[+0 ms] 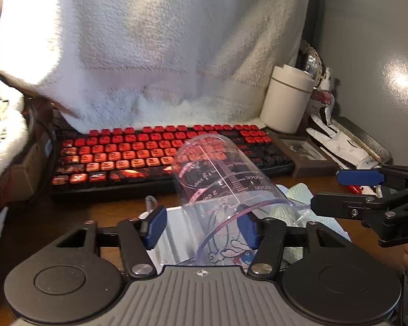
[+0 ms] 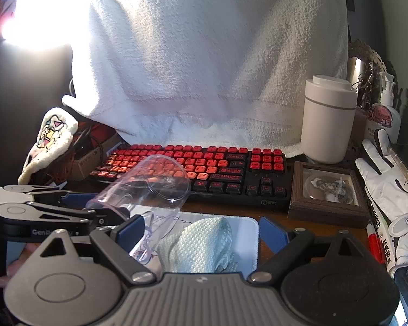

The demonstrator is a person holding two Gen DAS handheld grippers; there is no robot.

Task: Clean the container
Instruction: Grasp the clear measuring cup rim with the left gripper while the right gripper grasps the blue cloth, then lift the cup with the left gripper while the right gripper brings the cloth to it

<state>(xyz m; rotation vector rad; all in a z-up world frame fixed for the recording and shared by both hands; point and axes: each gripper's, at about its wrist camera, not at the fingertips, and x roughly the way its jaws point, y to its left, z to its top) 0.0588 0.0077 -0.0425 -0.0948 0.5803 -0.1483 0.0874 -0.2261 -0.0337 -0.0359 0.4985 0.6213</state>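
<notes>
A clear plastic measuring cup (image 1: 220, 184) with printed scale marks lies tilted, base pointing away toward the keyboard. My left gripper (image 1: 204, 225) holds it by the rim, the blue pads spread wide, one outside and one inside the wall. In the right wrist view the cup (image 2: 152, 187) hangs at left in the left gripper (image 2: 76, 209). My right gripper (image 2: 201, 231) is open above a crumpled pale green cloth (image 2: 201, 244), which lies between its blue pads untouched. In the left wrist view the right gripper (image 1: 348, 190) shows at right, open.
A red and black keyboard (image 2: 204, 171) lies across the wooden desk (image 1: 68, 212). A white towel (image 2: 204, 68) hangs behind it. A white canister (image 2: 326, 119), a framed picture (image 2: 326, 190), a white glove (image 2: 389, 190) and a pump bottle (image 2: 386, 108) stand right. A white mat (image 2: 244, 233) lies under the cloth.
</notes>
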